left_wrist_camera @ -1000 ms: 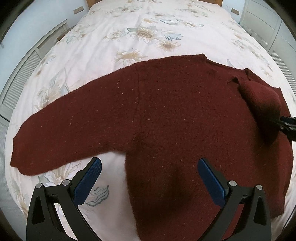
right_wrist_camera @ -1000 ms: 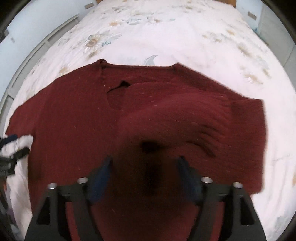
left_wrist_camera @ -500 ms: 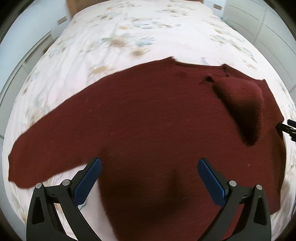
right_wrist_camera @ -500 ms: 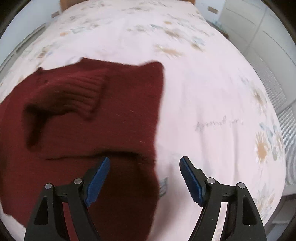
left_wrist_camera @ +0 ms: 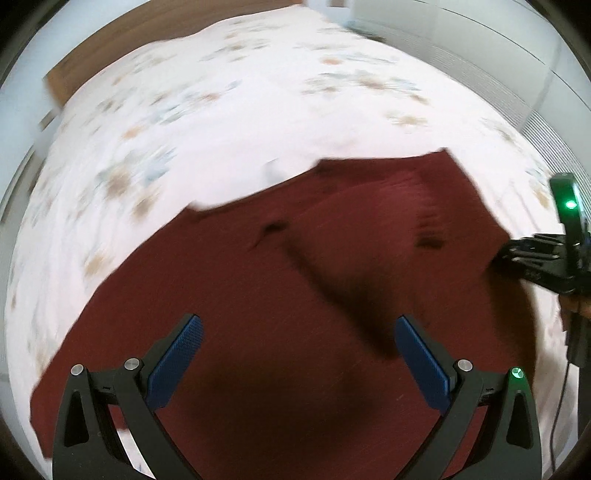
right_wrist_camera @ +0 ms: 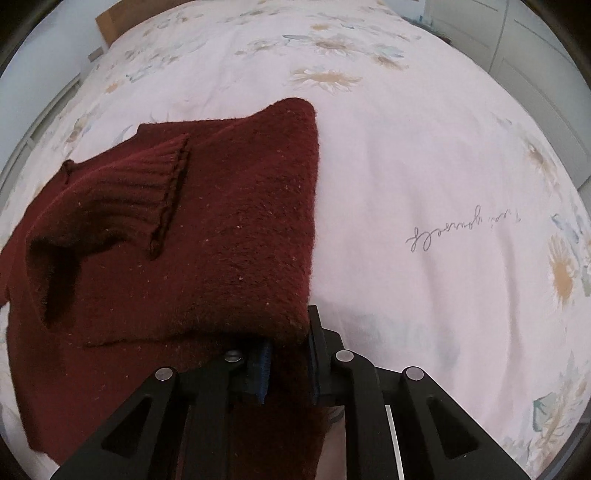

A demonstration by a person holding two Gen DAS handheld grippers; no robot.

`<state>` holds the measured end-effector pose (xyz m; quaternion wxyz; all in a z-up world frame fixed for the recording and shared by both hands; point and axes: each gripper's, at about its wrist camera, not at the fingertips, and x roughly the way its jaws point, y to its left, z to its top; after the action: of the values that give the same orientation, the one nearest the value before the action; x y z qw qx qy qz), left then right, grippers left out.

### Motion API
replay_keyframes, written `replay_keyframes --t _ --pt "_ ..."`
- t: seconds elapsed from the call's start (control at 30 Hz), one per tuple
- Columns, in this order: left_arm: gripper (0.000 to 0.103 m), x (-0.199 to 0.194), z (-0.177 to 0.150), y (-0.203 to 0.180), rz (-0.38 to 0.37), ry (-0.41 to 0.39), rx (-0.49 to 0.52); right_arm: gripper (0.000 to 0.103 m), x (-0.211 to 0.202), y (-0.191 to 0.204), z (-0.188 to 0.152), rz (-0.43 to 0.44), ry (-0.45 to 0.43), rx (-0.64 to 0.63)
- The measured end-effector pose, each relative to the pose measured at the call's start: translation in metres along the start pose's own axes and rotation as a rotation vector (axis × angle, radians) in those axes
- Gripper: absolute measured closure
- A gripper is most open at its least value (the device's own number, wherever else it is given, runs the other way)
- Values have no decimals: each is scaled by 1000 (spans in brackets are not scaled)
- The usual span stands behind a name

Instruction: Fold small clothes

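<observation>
A dark red knit sweater (left_wrist_camera: 295, 295) lies flat on the bed, blurred in the left wrist view. Its right sleeve, ending in a ribbed cuff (right_wrist_camera: 147, 184), is folded inward across the body. My left gripper (left_wrist_camera: 297, 325) hovers open over the sweater's middle with nothing between its blue pads. My right gripper (right_wrist_camera: 288, 343) is shut on the sweater (right_wrist_camera: 221, 240) at its right side edge, fabric pinched between the pads. The right gripper (left_wrist_camera: 532, 254) also shows at the sweater's right edge in the left wrist view.
The white floral bedsheet (right_wrist_camera: 424, 184) spreads wide to the right of and beyond the sweater. A wooden headboard (left_wrist_camera: 147, 29) stands at the far end. Pale cupboard doors (left_wrist_camera: 480, 55) run along the right side of the bed.
My right gripper let the sleeve drop onto the body, moved to the sweater's right edge and shut on it. My left gripper swept right over the sweater, staying open.
</observation>
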<state>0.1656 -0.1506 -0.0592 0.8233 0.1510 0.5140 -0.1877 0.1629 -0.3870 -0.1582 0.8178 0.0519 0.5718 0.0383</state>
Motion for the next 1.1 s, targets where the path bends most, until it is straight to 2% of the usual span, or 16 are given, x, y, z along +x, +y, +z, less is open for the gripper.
replay_keyframes --t 0.1,0.17,0.3,0.37,0.43,0.5,0.6,0.7,0.87,1.1 --pt "1 15 20 -29 4 10 84 85 1 0 1 4 2 -3" --pt "1 31 32 -45 9 45 136 84 2 2 1 2 5 -8" --pt "2 58 45 -63 55 77 206 83 4 0 1 8 7 -1" --pt "17 72 48 -65 69 104 220 83 5 -1 -1 13 8 9" --pt "67 92 53 -63 54 179 182 84 6 -2 -2 17 8 14" --pt "78 102 54 -57 24 226 127 83 6 -3 -3 19 8 16" --pt "90 103 55 -50 27 203 120 83 7 -3 -3 21 7 18" --pt "91 90 55 -35 28 154 95 83 6 -4 -3 21 6 20" --pt "91 64 48 7 12 87 -18 83 6 -4 -3 14 5 27" --pt "91 48 8 64 -18 36 -204 82 7 -1 -1 3 7 24"
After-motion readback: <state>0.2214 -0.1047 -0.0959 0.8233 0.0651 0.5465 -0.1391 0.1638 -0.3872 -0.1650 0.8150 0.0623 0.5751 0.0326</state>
